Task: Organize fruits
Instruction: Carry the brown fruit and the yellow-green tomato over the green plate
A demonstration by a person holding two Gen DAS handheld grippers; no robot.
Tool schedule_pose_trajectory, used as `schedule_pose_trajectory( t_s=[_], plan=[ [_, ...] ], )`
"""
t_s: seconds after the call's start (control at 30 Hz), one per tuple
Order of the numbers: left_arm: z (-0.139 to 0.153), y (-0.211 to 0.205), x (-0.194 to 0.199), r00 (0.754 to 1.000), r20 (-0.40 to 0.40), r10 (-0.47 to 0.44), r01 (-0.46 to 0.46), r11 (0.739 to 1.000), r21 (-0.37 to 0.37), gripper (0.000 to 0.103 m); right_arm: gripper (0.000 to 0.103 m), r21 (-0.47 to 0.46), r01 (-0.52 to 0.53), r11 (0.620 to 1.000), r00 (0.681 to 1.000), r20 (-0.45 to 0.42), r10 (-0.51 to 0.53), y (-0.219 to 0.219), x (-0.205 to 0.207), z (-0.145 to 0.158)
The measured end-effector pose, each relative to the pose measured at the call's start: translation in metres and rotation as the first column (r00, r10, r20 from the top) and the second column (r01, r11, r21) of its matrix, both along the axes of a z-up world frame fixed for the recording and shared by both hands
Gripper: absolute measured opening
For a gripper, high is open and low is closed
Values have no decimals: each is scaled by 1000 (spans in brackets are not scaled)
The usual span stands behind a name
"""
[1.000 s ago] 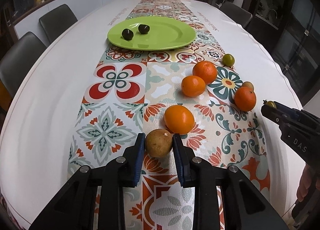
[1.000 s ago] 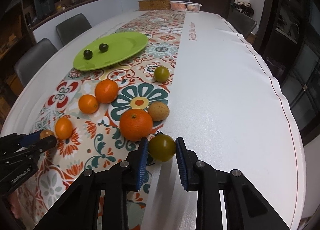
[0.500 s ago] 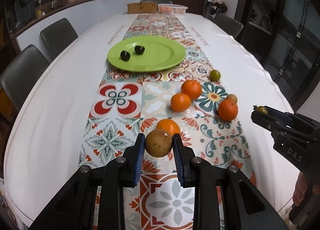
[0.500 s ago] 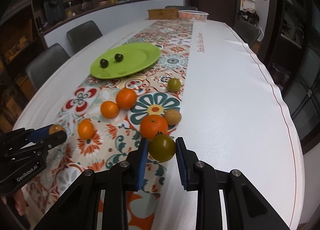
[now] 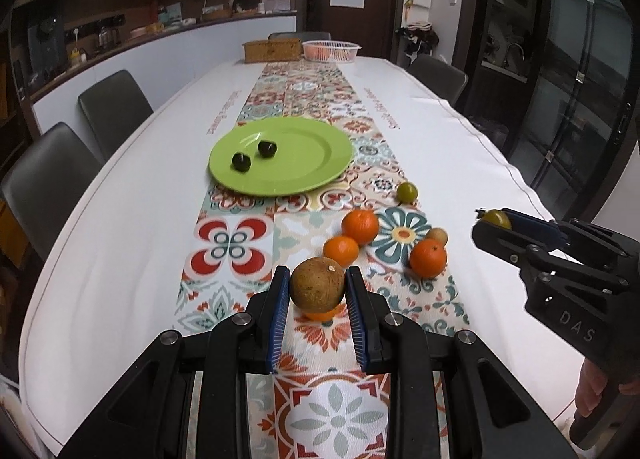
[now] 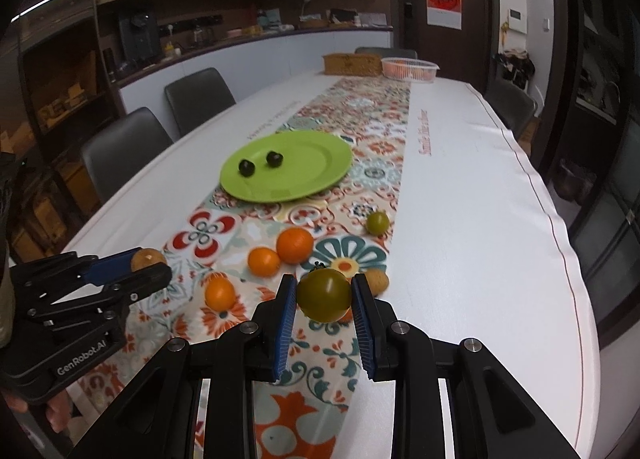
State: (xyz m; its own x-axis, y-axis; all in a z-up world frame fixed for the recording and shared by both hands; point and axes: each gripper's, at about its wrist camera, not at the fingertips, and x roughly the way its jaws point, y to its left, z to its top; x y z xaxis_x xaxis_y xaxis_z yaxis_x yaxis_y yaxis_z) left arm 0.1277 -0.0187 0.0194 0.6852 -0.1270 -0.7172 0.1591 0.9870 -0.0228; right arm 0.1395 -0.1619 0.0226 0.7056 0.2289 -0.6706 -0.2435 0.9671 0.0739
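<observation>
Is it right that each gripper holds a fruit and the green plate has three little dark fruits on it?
Not quite: the green plate holds two little dark fruits, not three, as the left wrist view shows. The rest is right: the left gripper holds a brown fruit and the right gripper holds a green tomato.

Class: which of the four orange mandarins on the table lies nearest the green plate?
The large orange mandarin beside the teal flower pattern; the other three lie farther back.
</observation>
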Motion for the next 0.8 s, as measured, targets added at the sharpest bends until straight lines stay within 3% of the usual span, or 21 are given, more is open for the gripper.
schedule_pose_trajectory(
  t_s=[0.8],
  plan=[
    [24, 14, 82, 995, 104, 3, -3, 1000, 4, 28, 29, -18, -84, 996, 994, 74, 85, 37, 84, 22]
  ],
)
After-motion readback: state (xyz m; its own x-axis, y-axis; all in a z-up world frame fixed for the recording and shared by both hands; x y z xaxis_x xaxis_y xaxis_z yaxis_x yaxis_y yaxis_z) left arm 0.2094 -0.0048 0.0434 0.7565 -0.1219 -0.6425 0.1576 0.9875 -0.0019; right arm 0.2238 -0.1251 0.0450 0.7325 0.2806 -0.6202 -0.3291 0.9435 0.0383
